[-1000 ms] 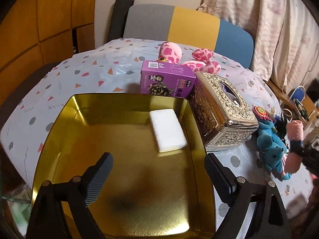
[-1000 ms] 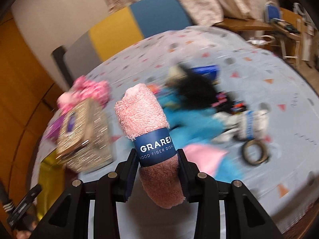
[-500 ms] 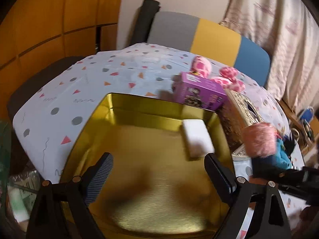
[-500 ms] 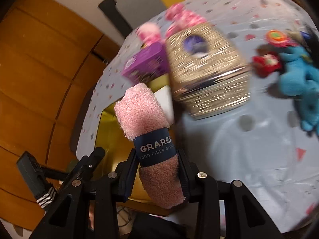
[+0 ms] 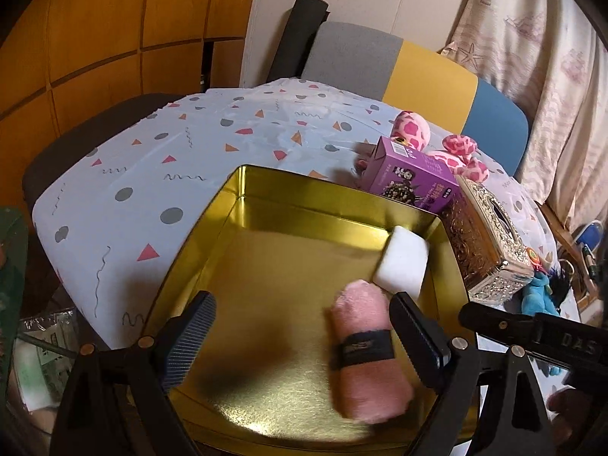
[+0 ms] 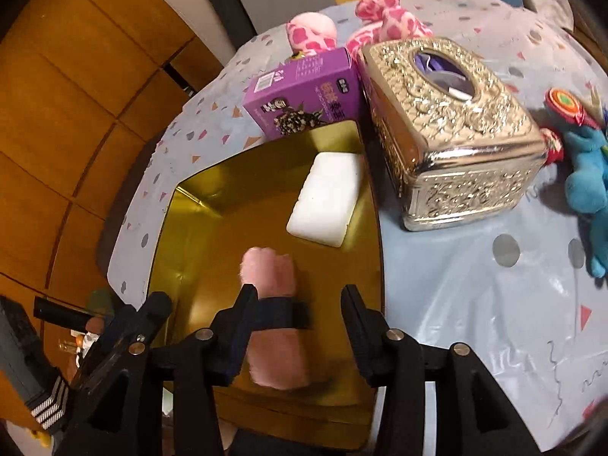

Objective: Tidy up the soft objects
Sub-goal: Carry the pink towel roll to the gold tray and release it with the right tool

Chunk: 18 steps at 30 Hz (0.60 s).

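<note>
The step in hand looks like the release of the rolled pink towel (image 6: 275,319) into the gold tin (image 5: 243,266). To do it well, the right gripper (image 6: 296,326) should let its jaws go fully clear of the roll before it lifts, and lift straight up so no pad drags the dark paper band (image 5: 364,345) and tips the roll over the near wall.

Nearest in the right wrist view, that gripper's jaws are opening. The towel lies between them. The left pad seems just at the band, while a clear gap shows at the right pad, so nothing is pinched. The towel rests on the tin's floor, its free end toward 12 o'clock.

The left gripper (image 5: 304,334) is spread wide above the tin's near half and holds nothing. In its view the towel lies at about 4 o'clock on the tin floor, close to its right finger; whether they touch I cannot tell.

Farther in, a white sponge block (image 6: 326,199) leans in the tin's far corner at 1 o'clock, just beyond the towel. Behind the tin stand a purple box (image 6: 307,98) and an ornate metal tissue box (image 6: 452,125). A pink spotted plush (image 6: 380,15) and a blue plush (image 6: 587,178) wait on the tablecloth (image 5: 190,144).
</note>
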Tool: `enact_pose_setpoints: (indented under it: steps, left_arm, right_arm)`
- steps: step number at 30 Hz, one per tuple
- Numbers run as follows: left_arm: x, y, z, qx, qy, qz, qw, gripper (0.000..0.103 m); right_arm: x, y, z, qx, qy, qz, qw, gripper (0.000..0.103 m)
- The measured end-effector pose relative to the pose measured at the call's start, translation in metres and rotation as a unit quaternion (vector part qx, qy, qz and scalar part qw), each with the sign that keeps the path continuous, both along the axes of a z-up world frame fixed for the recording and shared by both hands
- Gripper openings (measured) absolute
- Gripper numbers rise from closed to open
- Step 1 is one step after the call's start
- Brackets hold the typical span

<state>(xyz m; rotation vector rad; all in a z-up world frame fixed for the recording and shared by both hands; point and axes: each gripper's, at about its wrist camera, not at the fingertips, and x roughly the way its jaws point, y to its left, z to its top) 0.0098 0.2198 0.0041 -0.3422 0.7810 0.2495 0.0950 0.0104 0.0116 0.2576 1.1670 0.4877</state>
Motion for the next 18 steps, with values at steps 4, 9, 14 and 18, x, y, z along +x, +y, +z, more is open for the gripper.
enact_pose_setpoints:
  steps: [4, 9, 14, 18]
  left_arm:
    - [0.001, -0.004, -0.001, 0.001, 0.002, -0.005, 1.0, 0.093]
    - [0.001, -0.017, 0.007, 0.017, -0.01, -0.022, 0.9996, 0.094]
    - [0.0, -0.035, 0.015, 0.037, -0.021, -0.047, 0.998, 0.097]
    - [0.0, -0.05, 0.016, 0.04, -0.019, -0.068, 0.9967, 0.097]
  right_arm:
    - [-0.01, -0.006, 0.014, -0.027, -0.054, 0.003, 0.998, 0.046]
    - [-0.018, -0.017, 0.018, -0.065, -0.097, -0.001, 0.993, 0.048]
    - [-0.025, -0.036, 0.018, -0.1, -0.117, -0.02, 0.988, 0.052]
    - [-0.028, -0.048, 0.015, -0.116, -0.125, -0.032, 0.985, 0.052]
